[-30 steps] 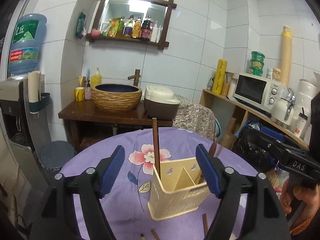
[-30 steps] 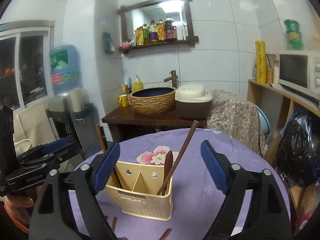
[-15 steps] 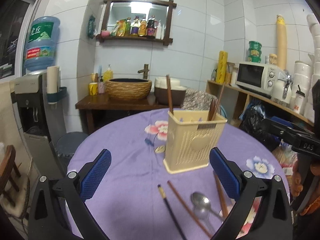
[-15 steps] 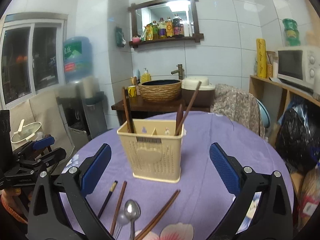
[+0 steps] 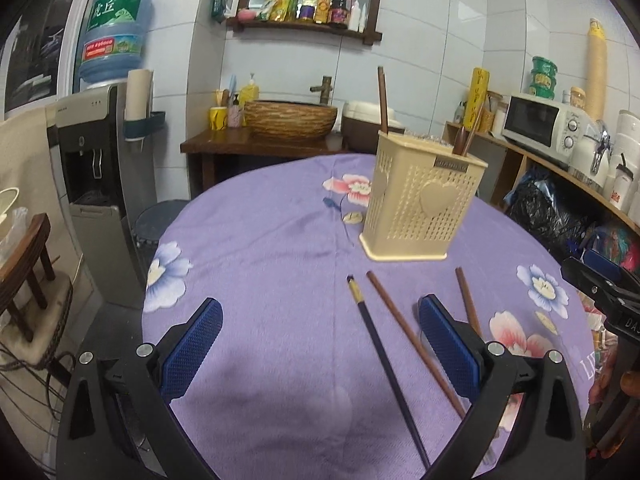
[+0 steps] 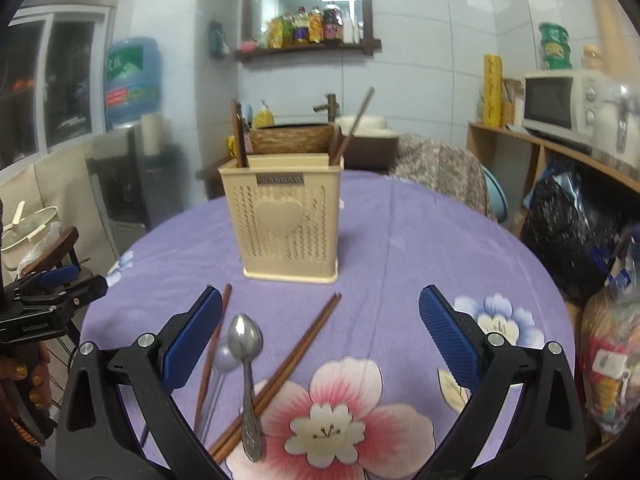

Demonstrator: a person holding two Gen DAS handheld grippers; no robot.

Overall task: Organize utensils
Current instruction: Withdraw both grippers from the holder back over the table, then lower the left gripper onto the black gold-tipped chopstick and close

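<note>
A tiled kitchen corner, and a round bench (image 5: 260,240) under a purple flowered cloth. Near its middle stands a cream plastic holder (image 6: 286,224), perforated, with a raised heart on its front; brown chopsticks (image 6: 352,126) poke up from it. Loose chopsticks (image 6: 280,376) and two metal spoons (image 6: 246,356) lie on the cloth just before it. The left tool (image 5: 320,350) and right tool (image 6: 320,350) both hover with fingers spread wide, gripping nothing.
</note>
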